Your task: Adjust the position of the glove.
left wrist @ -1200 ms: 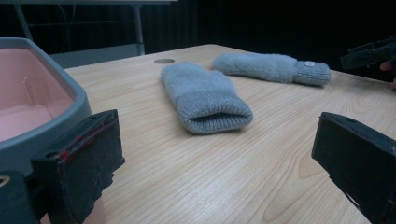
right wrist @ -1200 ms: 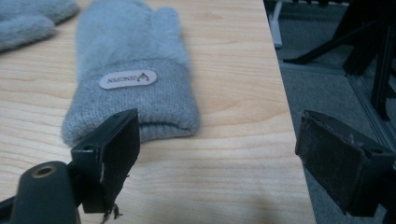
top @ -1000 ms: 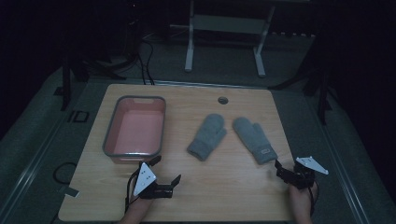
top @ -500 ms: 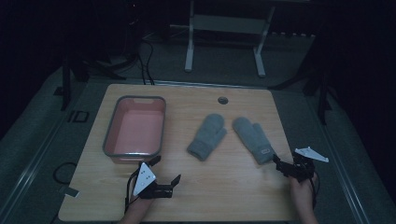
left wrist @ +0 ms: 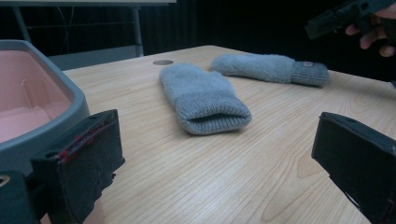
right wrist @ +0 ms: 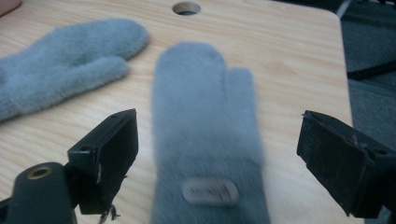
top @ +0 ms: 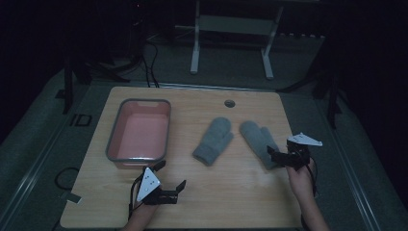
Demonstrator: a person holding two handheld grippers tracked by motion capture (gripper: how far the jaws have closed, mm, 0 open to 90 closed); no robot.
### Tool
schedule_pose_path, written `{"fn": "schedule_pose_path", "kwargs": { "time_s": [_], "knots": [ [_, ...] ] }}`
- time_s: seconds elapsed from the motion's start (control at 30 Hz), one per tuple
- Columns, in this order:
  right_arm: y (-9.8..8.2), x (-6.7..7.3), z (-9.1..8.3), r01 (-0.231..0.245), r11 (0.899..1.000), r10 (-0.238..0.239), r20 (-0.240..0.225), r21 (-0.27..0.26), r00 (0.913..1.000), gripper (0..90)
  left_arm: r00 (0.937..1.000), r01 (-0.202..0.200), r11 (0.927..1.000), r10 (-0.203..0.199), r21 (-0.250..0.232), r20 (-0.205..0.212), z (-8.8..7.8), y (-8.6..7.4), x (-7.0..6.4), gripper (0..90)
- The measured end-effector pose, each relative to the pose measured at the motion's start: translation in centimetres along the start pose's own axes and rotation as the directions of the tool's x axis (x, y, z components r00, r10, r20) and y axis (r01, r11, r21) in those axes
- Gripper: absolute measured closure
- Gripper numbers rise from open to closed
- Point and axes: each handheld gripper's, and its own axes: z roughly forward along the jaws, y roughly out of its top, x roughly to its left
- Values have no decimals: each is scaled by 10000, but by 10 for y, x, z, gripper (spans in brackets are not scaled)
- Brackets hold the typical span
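We look down on a wooden table [top: 240, 187] whose near half lies bare, leaving open wood between the two grippers and along the front edge. A grey tub with a pink inside [top: 138, 134] sits toward the table's left edge, its near rim just beyond our left gripper [top: 169, 179]. A small round hole [top: 229, 103] marks the far middle of the tabletop.

Two grey mittens lie side by side in the right half, near each other but apart. The left mitten [top: 213, 139] rests with its cuff toward us and bare wood all around it. The right mitten [top: 257, 139] lies close to the table's right edge, cuff toward us, a small label on that cuff in the right gripper view [right wrist: 210, 191].

Our right gripper [top: 278, 155] is at that cuff. In the right gripper view its jaws stand wide, one on each side of the cuff [right wrist: 205, 140], holding nothing; we cannot tell whether they touch the wool or the wood.

Our left gripper sits low over the near wood, jaws spread wide and empty. In the left gripper view the tub's corner [left wrist: 56, 100] lies just behind one jaw, and the left mitten's open cuff [left wrist: 210, 116] faces us across clear wood.
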Motion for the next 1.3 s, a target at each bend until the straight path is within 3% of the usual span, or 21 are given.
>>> {"fn": "schedule_pose_path", "kwargs": {
  "time_s": [0.3,0.43,0.53,0.6,0.8,1.07,1.3],
  "knots": [
    [30,25,23,508,9986,-501,-449,153,9977,133,10000,1,10000,-1,-1,6,0,0,0,22],
    [41,36,36,716,9973,-702,-830,138,9941,133,10000,13,10000,-13,-4,11,0,0,0,22],
    [48,43,48,727,9971,-683,-1522,236,9860,134,10000,12,10000,-12,-6,12,0,0,0,22],
    [53,49,58,967,9942,-880,-1591,479,9833,133,10000,15,10000,-15,-4,19,0,0,0,22],
    [62,65,90,1418,9870,-1167,-2711,751,9555,165,10000,18,10000,-18,-14,50,0,0,0,22],
    [70,93,124,2333,9694,-1922,-3544,766,9151,229,10000,6,10000,-6,-26,84,0,0,0,22],
    [74,106,146,2640,9603,-2115,-3810,904,9001,306,10000,15,10000,-15,-25,97,0,0,0,22]
  ]
}}
